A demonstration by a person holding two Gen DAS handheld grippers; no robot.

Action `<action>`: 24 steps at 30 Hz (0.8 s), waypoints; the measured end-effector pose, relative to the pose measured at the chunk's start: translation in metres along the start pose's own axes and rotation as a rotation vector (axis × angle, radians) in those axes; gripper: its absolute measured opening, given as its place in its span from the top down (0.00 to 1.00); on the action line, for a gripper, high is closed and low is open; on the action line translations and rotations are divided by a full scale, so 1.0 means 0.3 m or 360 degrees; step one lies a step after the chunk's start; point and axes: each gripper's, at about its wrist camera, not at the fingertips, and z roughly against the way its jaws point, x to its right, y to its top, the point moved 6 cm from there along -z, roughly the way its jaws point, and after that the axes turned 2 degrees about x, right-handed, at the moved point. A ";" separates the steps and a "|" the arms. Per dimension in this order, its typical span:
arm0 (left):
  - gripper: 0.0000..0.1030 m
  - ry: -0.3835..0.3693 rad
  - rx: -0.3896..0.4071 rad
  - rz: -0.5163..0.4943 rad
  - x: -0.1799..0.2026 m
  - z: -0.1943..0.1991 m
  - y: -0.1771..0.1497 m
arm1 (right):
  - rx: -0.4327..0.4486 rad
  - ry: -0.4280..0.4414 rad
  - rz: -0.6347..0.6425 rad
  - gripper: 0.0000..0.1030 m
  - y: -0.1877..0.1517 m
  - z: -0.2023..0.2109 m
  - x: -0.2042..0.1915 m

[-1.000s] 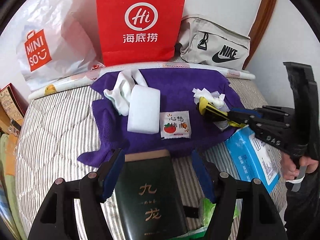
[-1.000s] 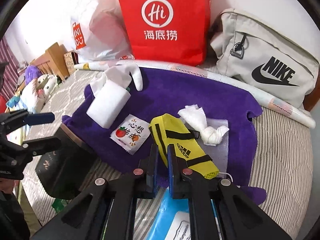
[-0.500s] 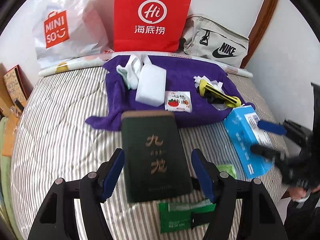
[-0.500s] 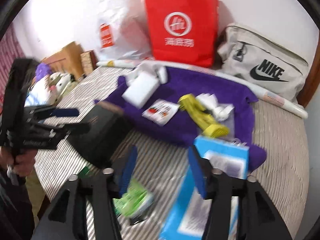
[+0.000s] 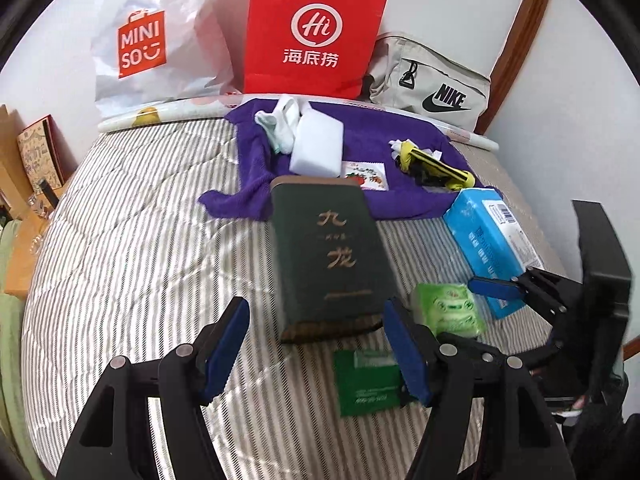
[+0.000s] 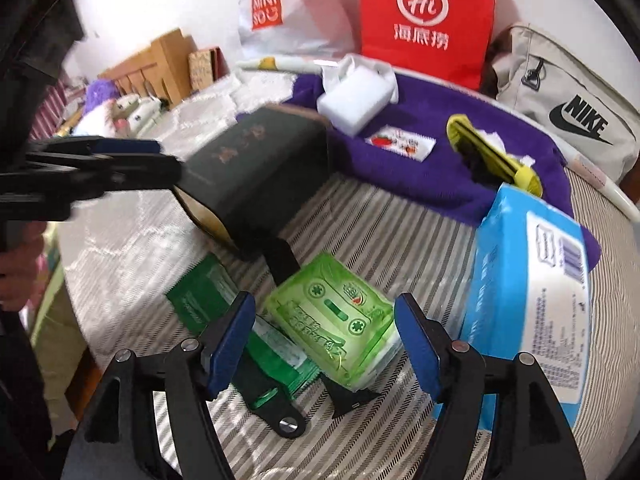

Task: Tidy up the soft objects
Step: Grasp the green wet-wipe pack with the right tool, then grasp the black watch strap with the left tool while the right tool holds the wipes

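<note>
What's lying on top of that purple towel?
On the purple towel: a white sponge block, white cloth, a tomato-print sachet, a yellow pouch and crumpled tissue. The dark green box hides the towel's near edge.

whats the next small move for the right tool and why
Probably ease the right tool down over the green tissue pack and close. Its jaws are opening, nothing between them yet, and the pack lies on the striped bedding straight ahead, off the purple towel where other soft things sit.
</note>
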 end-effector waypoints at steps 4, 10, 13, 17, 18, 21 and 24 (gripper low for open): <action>0.35 -0.0008 0.0000 0.0020 -0.028 0.007 -0.033 | -0.0025 -0.0102 0.0077 0.21 -0.005 -0.044 -0.017; 0.35 -0.0017 -0.0036 0.0062 -0.051 -0.017 -0.082 | -0.0044 -0.0211 0.0122 0.21 -0.006 -0.075 -0.024; 0.35 -0.0021 -0.0045 0.0062 -0.050 -0.021 -0.097 | -0.0054 -0.0301 0.0129 0.44 -0.005 -0.071 0.007; 0.35 -0.0024 -0.0051 0.0060 -0.041 -0.021 -0.112 | -0.0044 -0.0279 0.0045 0.63 -0.002 -0.035 0.056; 0.35 -0.0030 -0.0054 0.0061 -0.034 -0.021 -0.118 | -0.0034 -0.0244 0.0014 0.65 0.001 -0.021 0.064; 0.35 -0.0048 -0.0057 0.0053 -0.012 -0.021 -0.132 | 0.0029 -0.0176 -0.0056 0.66 0.009 0.033 0.075; 0.35 -0.0064 -0.0064 0.0025 0.027 -0.021 -0.151 | 0.0081 -0.0102 -0.0112 0.66 0.001 0.088 0.074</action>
